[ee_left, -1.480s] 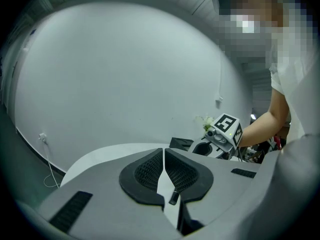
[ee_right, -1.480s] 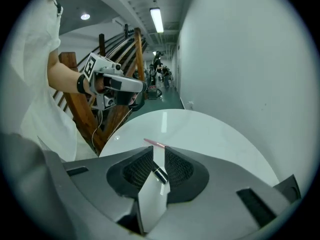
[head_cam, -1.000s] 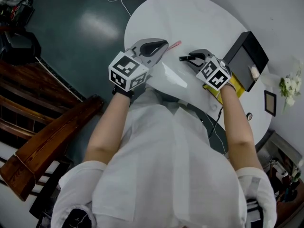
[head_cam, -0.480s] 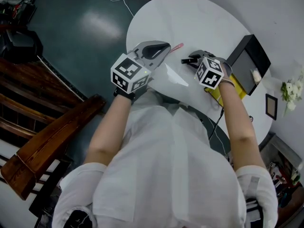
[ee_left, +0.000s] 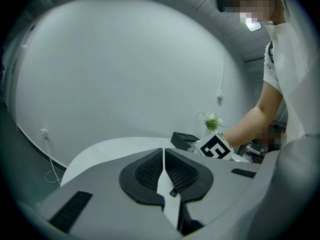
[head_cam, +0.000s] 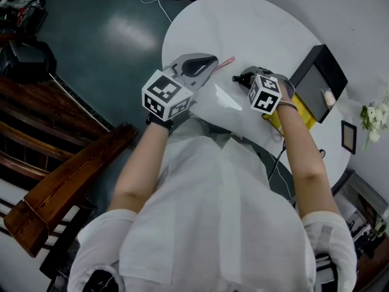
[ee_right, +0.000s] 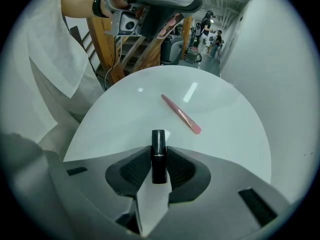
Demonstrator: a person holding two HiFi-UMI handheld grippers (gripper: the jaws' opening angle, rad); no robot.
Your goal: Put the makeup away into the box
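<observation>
grab step looks done: the right gripper (ee_right: 158, 158) has its jaws clamped on the black lipstick (ee_right: 158, 140) over the white worktop (head_cam: 255, 29), so next i'd guess it gets carried over to the open black box (head_cam: 313, 81) and dropped in. the left gripper (ee_left: 163, 160) has its jaws together on nothing, the pink stick (ee_right: 181, 114) lies out on the worktop, and the box holds one small pale thing (head_cam: 329, 95), can't tell what.
</observation>
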